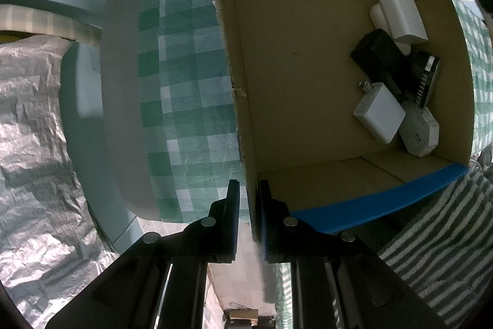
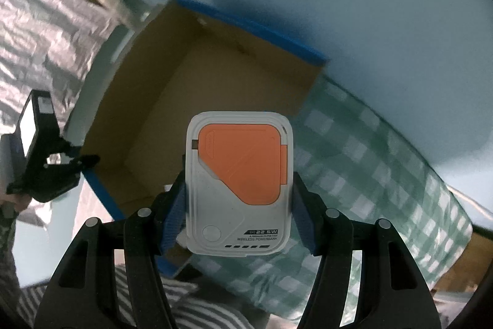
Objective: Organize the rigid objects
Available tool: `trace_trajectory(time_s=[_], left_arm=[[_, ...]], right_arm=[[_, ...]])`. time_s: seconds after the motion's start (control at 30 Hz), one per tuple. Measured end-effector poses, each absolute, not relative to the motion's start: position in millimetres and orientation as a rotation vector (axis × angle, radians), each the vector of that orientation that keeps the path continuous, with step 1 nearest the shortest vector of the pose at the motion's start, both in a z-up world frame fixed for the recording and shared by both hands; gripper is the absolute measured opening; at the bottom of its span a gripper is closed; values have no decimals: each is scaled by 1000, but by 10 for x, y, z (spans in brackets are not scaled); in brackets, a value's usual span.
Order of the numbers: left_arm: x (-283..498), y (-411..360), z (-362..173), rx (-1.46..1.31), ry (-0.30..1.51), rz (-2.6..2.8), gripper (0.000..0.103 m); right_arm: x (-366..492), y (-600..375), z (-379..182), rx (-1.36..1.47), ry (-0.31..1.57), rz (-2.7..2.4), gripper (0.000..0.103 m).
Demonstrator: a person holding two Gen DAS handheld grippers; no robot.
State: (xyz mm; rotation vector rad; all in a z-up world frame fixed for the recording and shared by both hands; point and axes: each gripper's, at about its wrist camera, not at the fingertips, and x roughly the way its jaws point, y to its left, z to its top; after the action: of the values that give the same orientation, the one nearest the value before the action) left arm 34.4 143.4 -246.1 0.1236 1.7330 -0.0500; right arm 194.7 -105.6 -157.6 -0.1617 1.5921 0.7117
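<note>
Carrying the power bank to the box while I pin the box wall.

My right gripper (image 2: 238, 199) clamps the white-and-orange wireless power bank (image 2: 238, 187) above the open brown cardboard box (image 2: 148, 100); my left gripper (image 1: 249, 205), nearly closed, pinches its near-left wall. I should lower it flat onto bare floor, left of the chargers (image 1: 394, 82) in the far-right corner.

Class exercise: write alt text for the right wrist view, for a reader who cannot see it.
The right claw grips a white and orange power bank above an open cardboard box with blue edges. A green checked cloth lies to the right, and the left claw shows at the box's left wall.
</note>
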Motion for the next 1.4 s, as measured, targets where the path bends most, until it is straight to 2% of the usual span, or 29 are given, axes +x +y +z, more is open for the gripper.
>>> trace_trajectory(time_s=[0.67, 1.33, 1.4], left_arm=[[296, 1455, -2444, 110, 1714, -39, 13], [304, 1393, -2340, 132, 1690, -31, 13], [311, 1385, -2286, 127, 1676, -30, 13]], right_arm=[[1660, -474, -2069, -311, 1664, 752, 63], [1778, -886, -1486, -127, 1527, 645, 63], [1805, -996, -1414, -88, 1514, 623, 67]])
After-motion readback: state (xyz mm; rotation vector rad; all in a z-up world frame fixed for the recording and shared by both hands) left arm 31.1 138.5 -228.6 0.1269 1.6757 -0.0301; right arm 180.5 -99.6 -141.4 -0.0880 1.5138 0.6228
